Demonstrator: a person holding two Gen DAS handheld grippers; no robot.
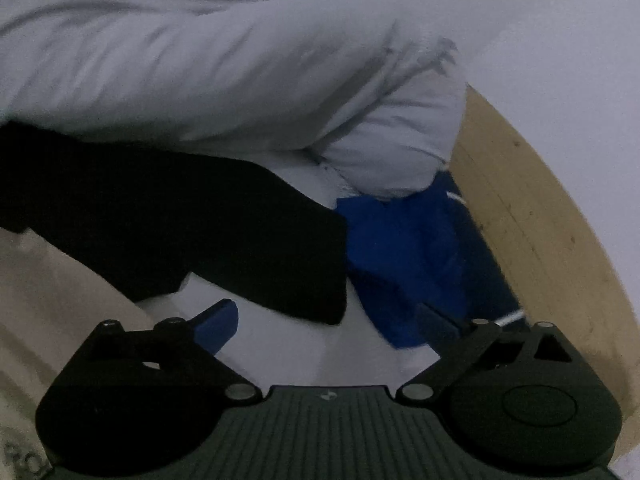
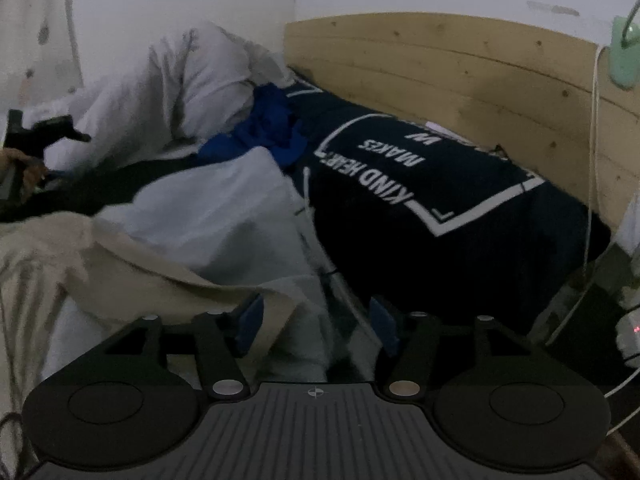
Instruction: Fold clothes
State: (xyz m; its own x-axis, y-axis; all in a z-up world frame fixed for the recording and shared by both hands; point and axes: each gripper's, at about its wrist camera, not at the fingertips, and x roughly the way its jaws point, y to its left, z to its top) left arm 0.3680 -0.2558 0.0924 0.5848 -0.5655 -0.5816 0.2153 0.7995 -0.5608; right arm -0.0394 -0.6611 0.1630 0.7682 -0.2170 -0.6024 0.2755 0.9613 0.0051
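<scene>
In the left wrist view my left gripper (image 1: 328, 320) is open and empty, low over white bedding. Just ahead of it lies a black garment (image 1: 180, 224), with a bright blue garment (image 1: 408, 256) to its right near the right fingertip. In the right wrist view my right gripper (image 2: 316, 320) is open and empty above a beige garment (image 2: 132, 268) and white fabric (image 2: 224, 208). The blue garment (image 2: 268, 128) lies crumpled further back, the black garment (image 2: 92, 192) at the left. The left gripper (image 2: 44, 132) shows at the far left, held by a hand.
A white duvet (image 1: 200, 60) is heaped behind the clothes. A dark navy pillow with white lettering (image 2: 440, 188) lies along the wooden headboard (image 2: 460, 72). White cables (image 2: 592, 160) hang at the right, near a device with a red light (image 2: 632, 332).
</scene>
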